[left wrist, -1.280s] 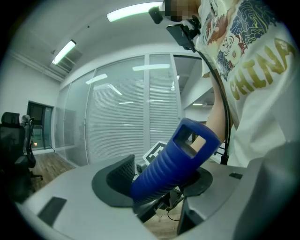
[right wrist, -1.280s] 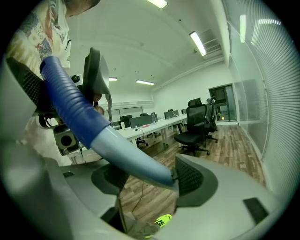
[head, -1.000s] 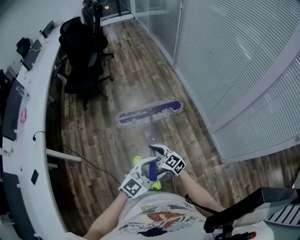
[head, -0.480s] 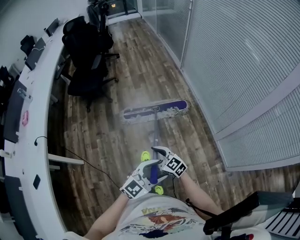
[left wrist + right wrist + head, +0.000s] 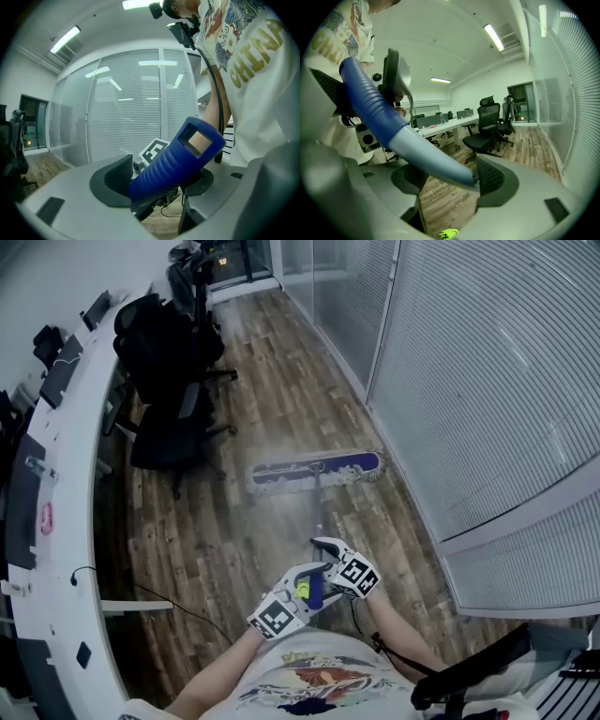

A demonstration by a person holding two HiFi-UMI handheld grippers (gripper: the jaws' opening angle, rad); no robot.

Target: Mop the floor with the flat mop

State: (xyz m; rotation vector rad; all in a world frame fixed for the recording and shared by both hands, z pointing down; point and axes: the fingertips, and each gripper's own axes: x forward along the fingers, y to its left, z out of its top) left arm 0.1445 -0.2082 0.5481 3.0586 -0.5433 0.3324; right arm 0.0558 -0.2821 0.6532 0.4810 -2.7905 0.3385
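Observation:
The flat mop's purple-edged head point(image 5: 317, 468) lies on the wood floor point(image 5: 272, 381), crosswise ahead of me. Its pole point(image 5: 320, 517) runs back to my hands. My left gripper point(image 5: 302, 589) is shut on the blue ribbed handle point(image 5: 176, 161); its jaws have just been opening a little, with the handle still between them and against the pads. My right gripper point(image 5: 328, 554) sits just ahead of it on the pole. In the right gripper view the right gripper point(image 5: 447, 183) is shut on the pale blue pole point(image 5: 422, 152).
Black office chairs point(image 5: 169, 362) stand to the left of the mop, beside a long curved white desk point(image 5: 56, 474). A glass wall with blinds point(image 5: 469, 381) runs along the right. A thin cable point(image 5: 178, 607) lies on the floor near the desk.
The mop head has slid forward along the floor and slightly right. Both grippers have travelled forward with the pole, and the chairs now sit closer on the left.

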